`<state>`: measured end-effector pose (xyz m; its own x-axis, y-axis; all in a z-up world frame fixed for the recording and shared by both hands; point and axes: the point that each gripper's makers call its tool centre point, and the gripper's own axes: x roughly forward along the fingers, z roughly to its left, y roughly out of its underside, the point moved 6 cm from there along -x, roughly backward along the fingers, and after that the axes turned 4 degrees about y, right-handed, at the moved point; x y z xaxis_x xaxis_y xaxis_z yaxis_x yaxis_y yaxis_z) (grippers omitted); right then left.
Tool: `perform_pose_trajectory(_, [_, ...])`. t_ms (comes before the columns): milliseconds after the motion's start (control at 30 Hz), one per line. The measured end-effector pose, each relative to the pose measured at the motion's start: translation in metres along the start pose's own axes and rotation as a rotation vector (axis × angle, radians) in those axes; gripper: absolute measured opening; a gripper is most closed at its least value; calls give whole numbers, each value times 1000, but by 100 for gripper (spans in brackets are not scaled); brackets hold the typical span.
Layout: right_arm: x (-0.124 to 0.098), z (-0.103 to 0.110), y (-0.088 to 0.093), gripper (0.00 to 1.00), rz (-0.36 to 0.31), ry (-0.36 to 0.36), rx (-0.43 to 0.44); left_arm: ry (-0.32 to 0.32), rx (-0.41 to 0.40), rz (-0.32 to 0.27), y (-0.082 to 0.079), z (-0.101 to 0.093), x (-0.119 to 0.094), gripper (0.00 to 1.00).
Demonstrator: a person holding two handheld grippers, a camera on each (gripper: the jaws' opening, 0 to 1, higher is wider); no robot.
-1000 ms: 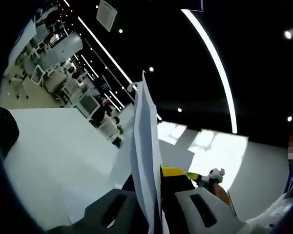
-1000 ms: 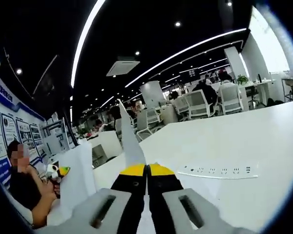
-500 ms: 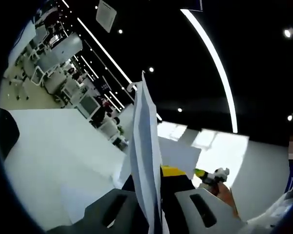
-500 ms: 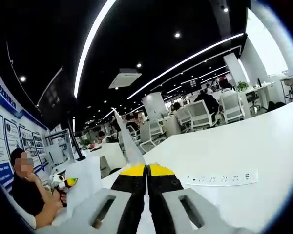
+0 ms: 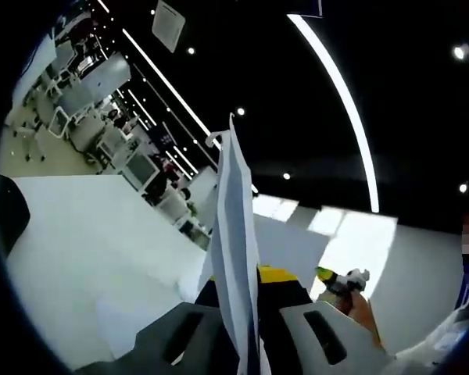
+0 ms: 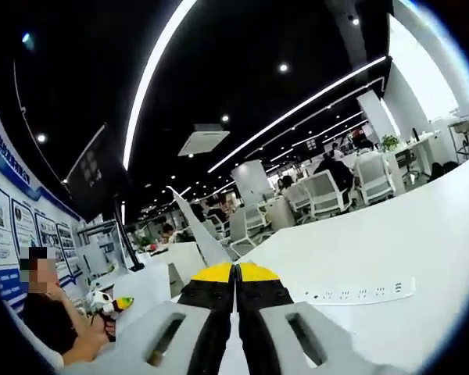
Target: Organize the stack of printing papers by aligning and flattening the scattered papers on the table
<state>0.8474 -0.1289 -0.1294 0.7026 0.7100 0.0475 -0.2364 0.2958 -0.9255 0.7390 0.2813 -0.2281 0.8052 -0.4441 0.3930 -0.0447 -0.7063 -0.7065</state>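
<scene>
A stack of white printing papers (image 5: 233, 226) stands edge-on between the jaws of my left gripper (image 5: 254, 275), which is shut on it; the sheets rise well above the yellow tips. More white paper (image 5: 291, 248) spreads behind them. My right gripper (image 6: 234, 270) is shut on a paper edge (image 6: 194, 228) that sticks up to the left of its yellow tips. In the left gripper view the right gripper (image 5: 341, 281) enters from the right, held by a hand. In the right gripper view the left gripper (image 6: 108, 303) enters from the left.
The white table (image 5: 86, 242) runs out to the left in the left gripper view. A white power strip (image 6: 359, 291) lies on the table (image 6: 422, 234) to the right. A person (image 6: 51, 328) sits at the left edge. Office chairs (image 6: 328, 187) and desks stand beyond.
The right gripper view has tilted upward, showing more ceiling. Both grippers stay shut on the papers, and the left gripper view has hardly shifted.
</scene>
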Motion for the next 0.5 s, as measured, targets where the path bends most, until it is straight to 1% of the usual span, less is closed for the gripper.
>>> perform_pose_trajectory(167, [-3,-1,1,0,7,8,-8,2,1,0,1,-2,0,6])
perform_pose_trajectory(267, [-5,-4,3,0,25,12,-17,2,1,0,1,-2,0,6])
perform_pose_trajectory(300, [-7,-6,5,0,44,17,-34,2,2,0,1,-2,0,6])
perform_pose_trajectory(367, [-9,-9,4,0,44,37,-37,2,1,0,0,-1,0,6])
perform_pose_trajectory(500, [-15,-7,1,0,39,30,-38,-5,-5,3,2,0,0,6])
